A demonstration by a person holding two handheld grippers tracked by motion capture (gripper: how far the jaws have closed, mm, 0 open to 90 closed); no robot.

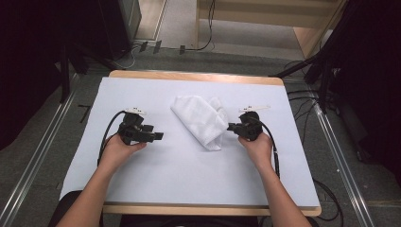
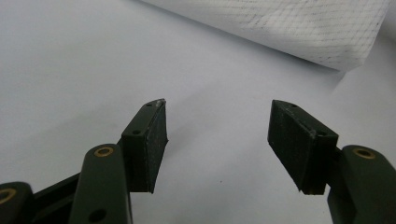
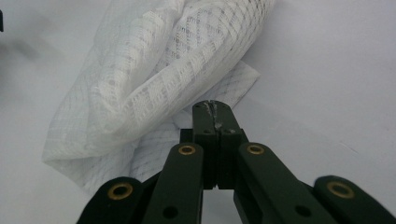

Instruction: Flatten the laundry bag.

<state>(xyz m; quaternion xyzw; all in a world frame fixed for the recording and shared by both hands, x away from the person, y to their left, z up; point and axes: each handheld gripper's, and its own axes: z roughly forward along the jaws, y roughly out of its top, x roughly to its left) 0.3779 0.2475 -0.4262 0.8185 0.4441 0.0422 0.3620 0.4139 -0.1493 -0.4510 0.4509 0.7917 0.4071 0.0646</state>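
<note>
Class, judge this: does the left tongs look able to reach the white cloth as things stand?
Probably yes: the left tongs are open, pointing toward the white cloth, with bare table cover between them.

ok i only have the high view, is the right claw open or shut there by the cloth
observer: shut. its own view shows the right claw with both jaws pressed together, tip at the edge of the cloth.
operator: is it pinching any cloth
observer: can't tell; no fabric shows between the jaws.
operator: and the left one
observer: the left claw is wide open over bare table, the cloth ahead of it, not touching.
</note>
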